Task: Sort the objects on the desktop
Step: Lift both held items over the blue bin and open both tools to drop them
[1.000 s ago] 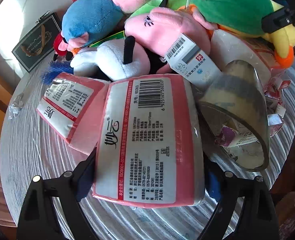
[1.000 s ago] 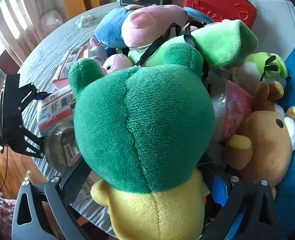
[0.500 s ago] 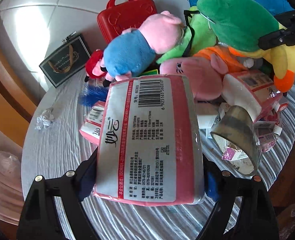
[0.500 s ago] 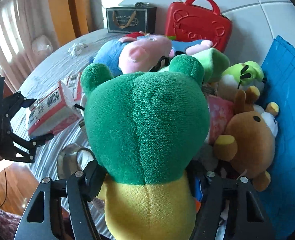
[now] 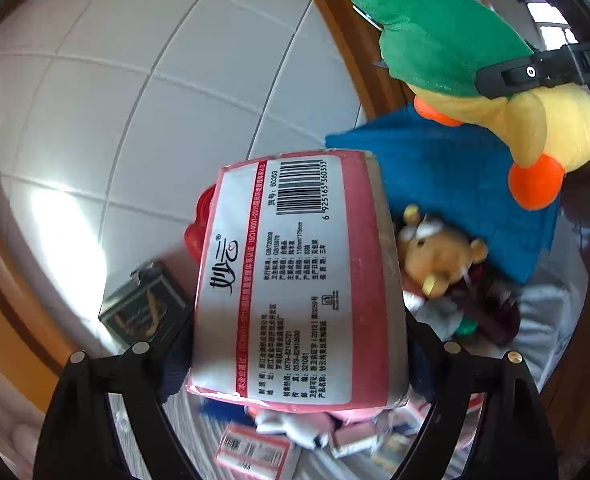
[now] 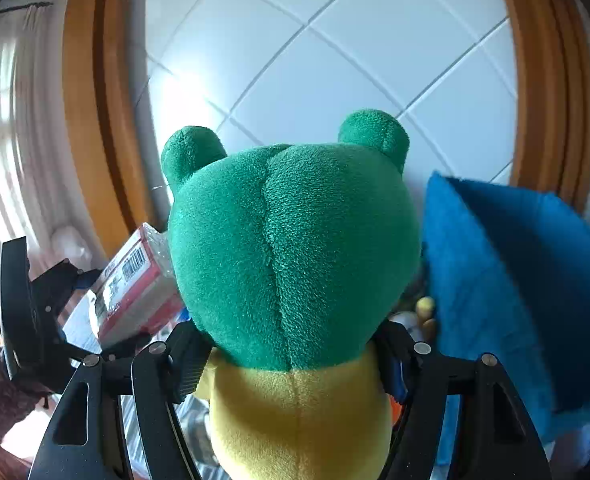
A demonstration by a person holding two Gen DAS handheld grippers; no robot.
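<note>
Showing both loads raised clear of the counter [image 5: 547, 312]: the left tool [image 5: 295, 364] was clamped on a pink tissue pack [image 5: 295, 280], whose long axis ran forward from the jaws, barcode end far. The right tool [image 6: 295, 364] was clamped on a green-and-yellow frog plush [image 6: 291, 256], head pointing away, gripped about the neck. The plush hung to the right of and higher than the pack, the two apart. A blue basket [image 6: 515, 272] stood at the far right, just beside the plush and nearer the right tool, so that side seemed better placed for a drop there. Loose packs [image 5: 255, 448] lay below on the counter.
</note>
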